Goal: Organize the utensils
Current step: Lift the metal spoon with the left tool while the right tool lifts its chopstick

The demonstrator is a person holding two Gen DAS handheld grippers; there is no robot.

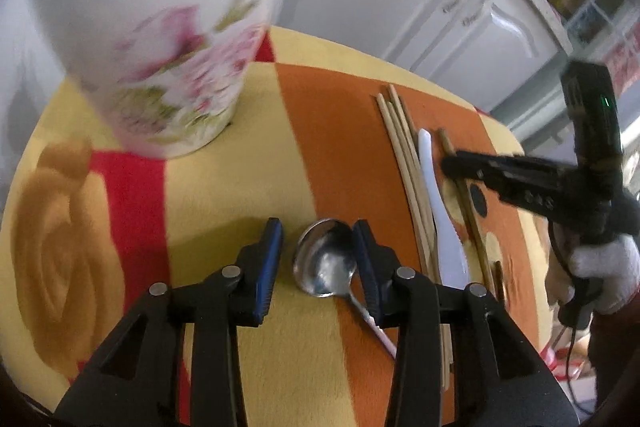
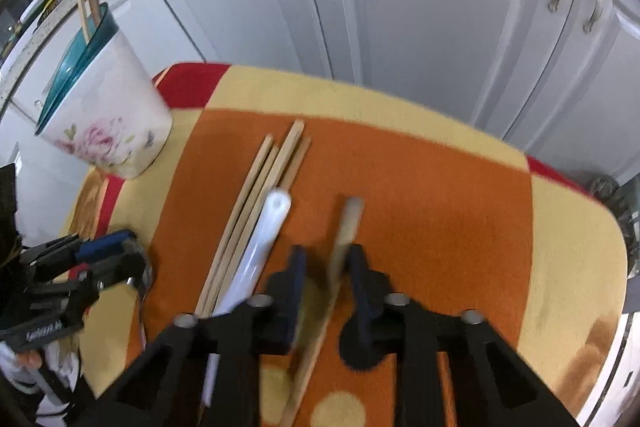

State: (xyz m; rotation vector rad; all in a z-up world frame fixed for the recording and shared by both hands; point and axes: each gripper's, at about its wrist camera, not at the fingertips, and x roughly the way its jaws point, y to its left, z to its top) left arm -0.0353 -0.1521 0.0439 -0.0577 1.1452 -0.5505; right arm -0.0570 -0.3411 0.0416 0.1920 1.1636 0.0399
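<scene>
- The left gripper (image 1: pixel 318 237) is hanging released, its jaws spread on either side of the metal spoon (image 1: pixel 326 259); the right-hand blue pad looks to be just touching the bowl's rim, the left-hand pad standing apart from it.
- The spoon is lying bowl-up on the blanket (image 1: pixel 224 187), its handle running back toward 5 o'clock under the right-hand finger, so closing here would probably be catching the wide bowl; sliding back to pinch the neck looks the surer hold.
- The right gripper (image 2: pixel 326 259) is also hanging unclenched, straddling a single wooden chopstick (image 2: pixel 346 223) that is lying apart from the rest; it is blurred, so whether a pad is touching it I cannot tell.
- Closing squarely across that stick, with the tips low against the soft cloth, seems the way to keep it from rolling out.
- At 11 o'clock from the right gripper, a bundle of chopsticks (image 2: pixel 260 203) and a white plastic spoon (image 2: pixel 260 247) are lying side by side.
- Farther out at 10 o'clock, the floral holder (image 2: pixel 106 131) is standing with a couple of sticks already in it, so most utensils are waiting.
</scene>
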